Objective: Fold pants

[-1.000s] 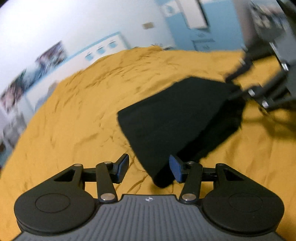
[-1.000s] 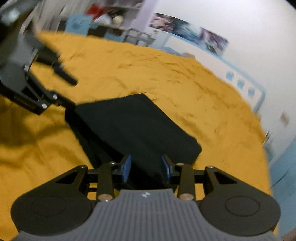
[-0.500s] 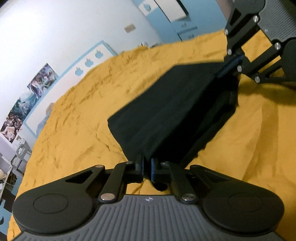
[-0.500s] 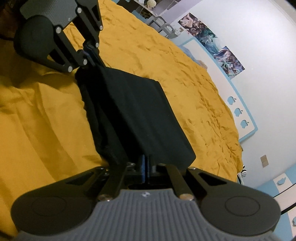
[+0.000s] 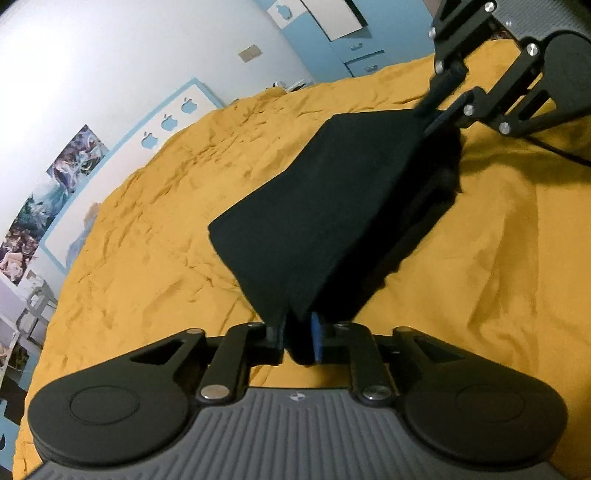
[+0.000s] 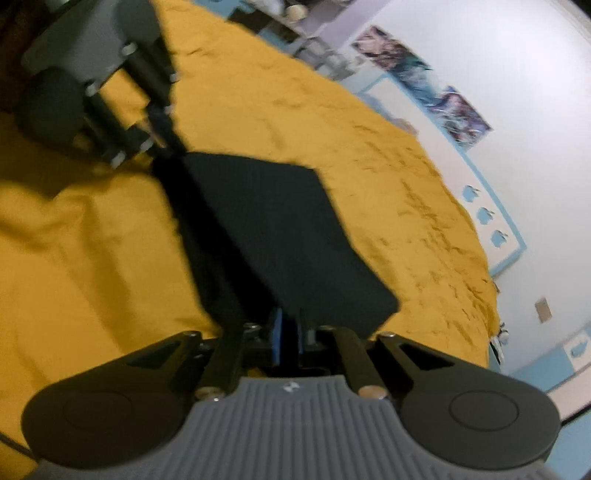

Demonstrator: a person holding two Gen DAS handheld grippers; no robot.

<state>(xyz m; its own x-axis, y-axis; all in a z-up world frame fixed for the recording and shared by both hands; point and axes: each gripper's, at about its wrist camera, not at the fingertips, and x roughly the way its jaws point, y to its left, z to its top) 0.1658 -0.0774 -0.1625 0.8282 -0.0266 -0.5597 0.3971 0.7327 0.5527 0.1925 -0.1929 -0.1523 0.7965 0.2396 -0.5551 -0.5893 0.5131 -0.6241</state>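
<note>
The black pants [image 5: 332,206] lie folded into a thick rectangle on the yellow bed sheet [image 5: 155,258]. My left gripper [image 5: 297,334] is shut on the near corner of the pants and lifts that edge. My right gripper [image 6: 288,332] is shut on the opposite corner of the same edge; the pants [image 6: 280,236] stretch away from it. Each gripper shows in the other's view: the right one [image 5: 439,118] at the top right of the left wrist view, the left one [image 6: 162,144] at the top left of the right wrist view.
The wrinkled yellow sheet [image 6: 388,155] covers the whole bed. A white wall with posters [image 5: 48,192] and a blue-framed panel [image 6: 484,218] runs along the far side. Blue cabinets [image 5: 354,44] and shelving [image 6: 295,22] stand beyond the bed ends.
Both grippers were open beside the pants' edge a second ago. They have closed on its two corners and raised that edge off the sheet.
</note>
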